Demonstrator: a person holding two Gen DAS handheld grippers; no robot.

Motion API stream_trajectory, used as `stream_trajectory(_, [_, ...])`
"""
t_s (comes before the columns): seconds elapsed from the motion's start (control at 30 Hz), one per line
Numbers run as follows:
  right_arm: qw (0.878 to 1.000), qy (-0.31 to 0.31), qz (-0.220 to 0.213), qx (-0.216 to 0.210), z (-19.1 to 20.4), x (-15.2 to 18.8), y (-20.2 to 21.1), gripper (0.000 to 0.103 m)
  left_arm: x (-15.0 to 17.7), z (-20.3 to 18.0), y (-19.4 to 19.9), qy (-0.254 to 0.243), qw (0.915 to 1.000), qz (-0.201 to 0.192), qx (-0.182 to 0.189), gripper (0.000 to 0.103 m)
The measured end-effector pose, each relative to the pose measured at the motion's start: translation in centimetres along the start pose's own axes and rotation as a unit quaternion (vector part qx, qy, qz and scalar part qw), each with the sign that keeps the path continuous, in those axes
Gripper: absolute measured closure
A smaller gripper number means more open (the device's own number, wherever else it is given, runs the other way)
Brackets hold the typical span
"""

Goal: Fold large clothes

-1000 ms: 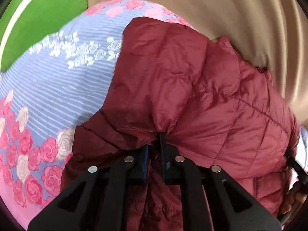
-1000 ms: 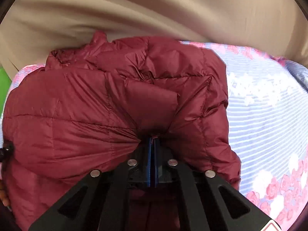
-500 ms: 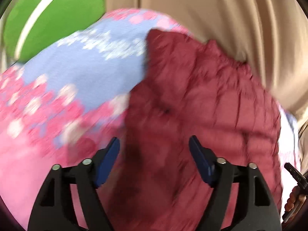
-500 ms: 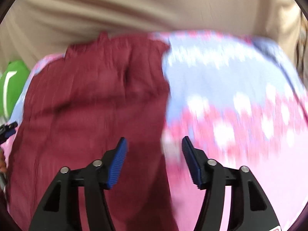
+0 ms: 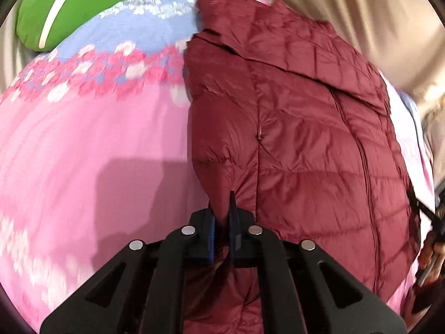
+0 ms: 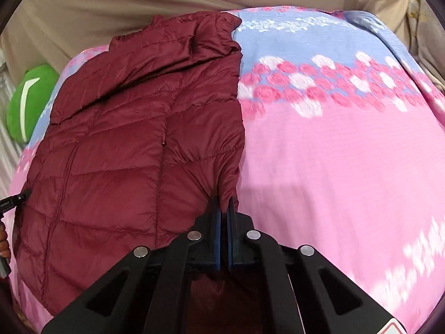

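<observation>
My left claw (image 5: 222, 217) is closing on the jacket (image 5: 306, 139) hem's left corner; my right claw (image 6: 224, 217) pinches its right corner, jacket spread ahead on the bed (image 6: 333, 153).

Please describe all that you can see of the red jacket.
The jacket is dark red, quilted and puffy, with shiny fabric and a closed zipper. It lies spread on the pink and blue floral bedcover. The left gripper is closing on its near edge; the right gripper is shut on the opposite side.
</observation>
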State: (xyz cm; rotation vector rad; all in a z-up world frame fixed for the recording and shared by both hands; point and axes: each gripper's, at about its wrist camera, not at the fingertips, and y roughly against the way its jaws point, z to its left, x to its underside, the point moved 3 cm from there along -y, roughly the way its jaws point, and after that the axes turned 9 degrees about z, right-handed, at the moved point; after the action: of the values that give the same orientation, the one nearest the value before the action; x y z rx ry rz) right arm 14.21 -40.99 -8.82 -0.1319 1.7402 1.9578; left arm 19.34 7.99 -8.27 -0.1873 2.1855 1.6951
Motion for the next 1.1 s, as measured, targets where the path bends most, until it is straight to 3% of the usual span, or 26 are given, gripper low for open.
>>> stream_trajectory(0.13, [0.999, 0.02, 0.049, -0.011, -0.8, 5.2, 2.7, 0.097, 6.5, 0.7, 2.3, -0.013, 0.9983, 0.056, 0.001, 0.093])
stream_trajectory(0.23, [0.998, 0.016, 0.054, 0.0, -1.3, 6.5, 4.8, 0.089, 7.6, 1.1, 5.1, 0.007, 0.9994, 0.034, -0.005, 0.09])
stream_trajectory(0.3, [1.0, 0.017, 0.0, 0.0, -0.9, 3.9, 7.2, 0.081, 5.7, 0.3, 7.3, 0.003, 0.9998, -0.018, 0.002, 0.082])
stream_trajectory(0.37, [0.998, 0.03, -0.06, -0.015, 0.3, 0.3, 8.5, 0.046, 2.5, -1.4, 8.5, -0.017, 0.9969, -0.076, 0.002, 0.062])
stream_trajectory(0.43, [0.994, 0.048, -0.096, -0.022, 2.0, -3.8, 7.6, 0.044, -1.1, -3.0, 8.1, -0.029, 0.9932, -0.112, 0.007, 0.061])
stream_trajectory(0.5, [0.993, 0.062, -0.092, -0.043, 3.7, -7.1, 5.1, 0.043, -4.2, -4.4, 6.5, -0.027, 0.992, -0.123, 0.016, 0.059])
stream_trajectory(0.53, [0.994, 0.057, -0.086, -0.033, 4.5, -9.1, 2.9, 0.043, -5.7, -4.8, 5.4, -0.02, 0.9917, -0.126, 0.014, 0.058])
stream_trajectory(0.6, [0.997, 0.053, -0.054, -0.011, 5.3, -11.0, -0.6, 0.043, -8.1, -5.3, 3.2, -0.007, 0.9922, -0.124, 0.0, 0.058])
stream_trajectory(0.63, [0.998, 0.048, -0.029, -0.001, 5.7, -12.0, -2.9, 0.053, -9.0, -5.3, 2.1, -0.001, 0.9927, -0.121, -0.003, 0.058])
stream_trajectory(0.67, [0.999, 0.046, -0.014, -0.004, 6.0, -12.7, -4.1, 0.094, -9.9, -5.1, 1.1, 0.008, 0.9931, -0.117, -0.009, 0.058])
stream_trajectory(0.7, [0.999, 0.044, -0.004, -0.013, 6.4, -13.2, -4.6, 0.101, -10.2, -4.7, 0.5, 0.011, 0.9934, -0.114, -0.012, 0.058])
stream_trajectory(0.73, [0.999, 0.04, -0.011, -0.019, 6.7, -13.6, -4.5, 0.102, -10.9, -4.5, 0.2, 0.015, 0.9928, -0.117, -0.016, 0.058])
stream_trajectory(0.83, [0.993, 0.036, -0.111, -0.034, 6.8, -15.1, -0.2, 0.102, -12.5, -4.1, -0.7, 0.008, 0.9919, -0.123, -0.03, 0.058])
stream_trajectory(0.87, [0.992, 0.028, -0.12, -0.03, 6.4, -15.3, -0.1, 0.102, -12.8, -4.1, -1.2, 0.004, 0.9925, -0.115, -0.041, 0.058])
stream_trajectory(0.9, [0.993, 0.022, -0.115, -0.019, 5.9, -15.7, -0.7, 0.102, -13.3, -3.9, -2.3, 0.002, 0.9932, -0.104, -0.052, 0.058])
stream_trajectory(0.97, [0.999, 0.016, -0.035, 0.014, 4.5, -15.8, -6.0, 0.102, -13.7, -3.2, -5.4, 0.005, 0.9952, -0.075, -0.062, 0.058])
stream_trajectory(1.0, [1.0, 0.02, -0.01, 0.008, 4.3, -15.8, -7.6, 0.103, -13.8, -3.0, -6.1, 0.004, 0.9954, -0.076, -0.058, 0.058])
stream_trajectory(1.03, [0.999, 0.026, -0.018, 0.007, 4.3, -15.5, -7.9, 0.103, -13.8, -3.1, -6.1, 0.002, 0.9947, -0.081, -0.063, 0.058])
stream_trajectory(1.1, [0.998, 0.045, -0.022, 0.045, 4.9, -15.4, -6.4, 0.103, -13.9, -3.4, -5.5, -0.002, 0.9946, -0.075, -0.072, 0.059])
